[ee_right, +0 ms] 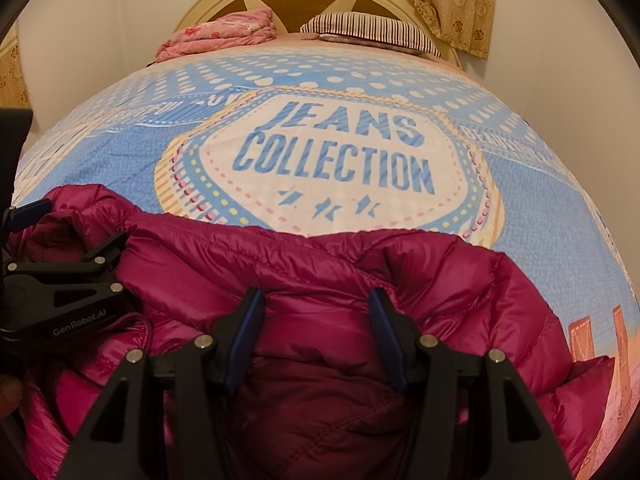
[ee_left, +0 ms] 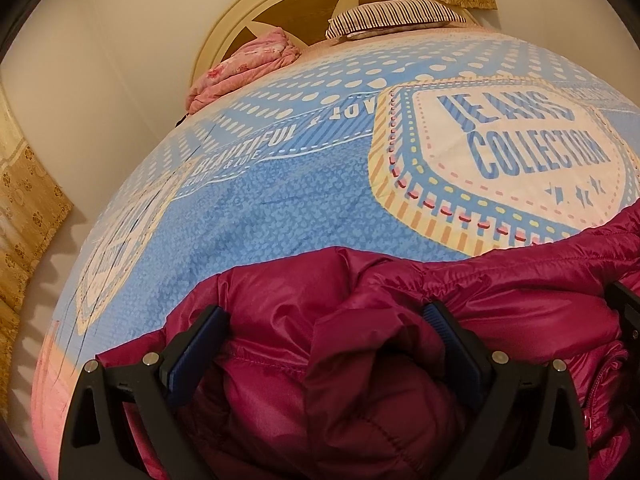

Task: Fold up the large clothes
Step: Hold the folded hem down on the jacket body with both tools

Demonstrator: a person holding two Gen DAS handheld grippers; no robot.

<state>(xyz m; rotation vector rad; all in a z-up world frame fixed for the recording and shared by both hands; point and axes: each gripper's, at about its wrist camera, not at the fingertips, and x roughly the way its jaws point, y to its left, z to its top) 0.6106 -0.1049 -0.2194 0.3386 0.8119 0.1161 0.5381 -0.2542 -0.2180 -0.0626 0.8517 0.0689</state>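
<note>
A magenta puffer jacket [ee_left: 280, 300] lies bunched at the near end of a bed. In the left wrist view my left gripper [ee_left: 326, 318] has its jaws wide apart, with a thick fold of the jacket filling the gap and touching both blue pads. The right wrist view shows the jacket [ee_right: 440, 280] spread across the bed's near edge. There my right gripper [ee_right: 316, 304] stands about half closed, with padded fabric pressed between its pads. The left gripper [ee_right: 72, 222] appears at that view's left edge, clamped around the jacket's bunched end. A fingertip [ee_left: 624, 304] of the right gripper shows at the far right.
The jacket rests on a blue and white bedspread [ee_right: 540, 200] printed with "JEANS COLLECTION". A striped pillow [ee_right: 372, 34] and a folded pink blanket [ee_right: 224, 34] lie at the cream headboard [ee_left: 304, 4]. Walls and gold floral curtains [ee_left: 28, 200] flank the bed.
</note>
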